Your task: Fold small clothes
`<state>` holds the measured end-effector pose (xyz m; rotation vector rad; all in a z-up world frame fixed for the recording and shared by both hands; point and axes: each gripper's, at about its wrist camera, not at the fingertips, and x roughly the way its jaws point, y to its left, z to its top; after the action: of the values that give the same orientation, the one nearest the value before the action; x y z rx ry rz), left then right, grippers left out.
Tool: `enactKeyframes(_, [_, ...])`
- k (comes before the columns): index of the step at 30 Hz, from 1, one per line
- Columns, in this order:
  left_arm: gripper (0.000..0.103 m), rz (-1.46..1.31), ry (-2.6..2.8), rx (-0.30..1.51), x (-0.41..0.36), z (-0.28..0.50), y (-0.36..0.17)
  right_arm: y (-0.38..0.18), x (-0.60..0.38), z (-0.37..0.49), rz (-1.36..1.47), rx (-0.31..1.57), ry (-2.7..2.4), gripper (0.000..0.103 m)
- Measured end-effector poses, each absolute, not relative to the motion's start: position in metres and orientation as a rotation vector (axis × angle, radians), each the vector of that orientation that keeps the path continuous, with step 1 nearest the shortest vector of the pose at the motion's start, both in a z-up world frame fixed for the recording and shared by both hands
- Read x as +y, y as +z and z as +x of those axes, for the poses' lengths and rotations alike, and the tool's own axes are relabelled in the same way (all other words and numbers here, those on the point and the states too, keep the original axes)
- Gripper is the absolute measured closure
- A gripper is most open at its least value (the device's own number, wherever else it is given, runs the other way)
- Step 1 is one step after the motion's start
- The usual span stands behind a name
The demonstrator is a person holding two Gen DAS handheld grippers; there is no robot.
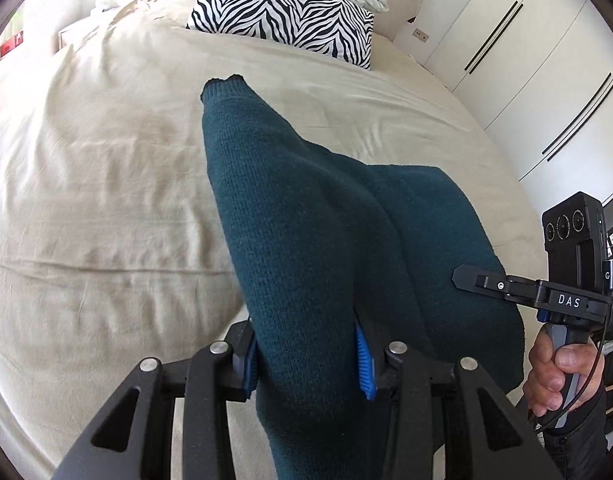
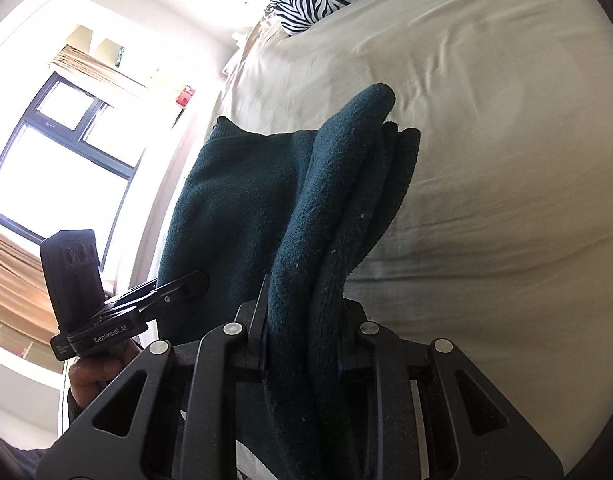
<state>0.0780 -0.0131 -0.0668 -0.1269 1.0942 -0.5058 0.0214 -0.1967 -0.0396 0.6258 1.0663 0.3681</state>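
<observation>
A dark teal knitted sweater [image 1: 306, 220] hangs between both grippers above the beige bed. My left gripper [image 1: 308, 364] is shut on a thick fold of it between its blue pads [image 1: 364, 364]. My right gripper [image 2: 302, 344] is shut on another bunched fold of the same sweater [image 2: 242, 200]. In the left wrist view the right gripper [image 1: 472, 282] shows at the right edge, its fingertips against the cloth. In the right wrist view the left gripper [image 2: 186, 286] shows at the left, gripping the far edge. A ribbed cuff [image 1: 222, 88] points away from me.
The beige bedsheet [image 1: 106, 200] spreads wide below and around the sweater. A zebra-striped pillow [image 1: 282, 16] lies at the bed's head. White wardrobe doors [image 1: 526, 60] stand to the right. A bright window [image 2: 54, 160] is at the left in the right wrist view.
</observation>
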Motion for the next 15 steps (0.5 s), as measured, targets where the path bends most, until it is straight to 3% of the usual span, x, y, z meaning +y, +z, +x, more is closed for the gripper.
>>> enactKeyframes(5, [0.056, -0.146, -0.471, 1.141, 0.002, 0.073, -0.117, -0.082, -0.188, 0.014, 0.666, 1.137, 0.324, 0.082])
enactKeyframes(15, [0.043, -0.182, -0.438, 1.083, 0.005, 0.061, -0.124, -0.122, -0.213, -0.005, 0.808, 1.068, 0.336, 0.079])
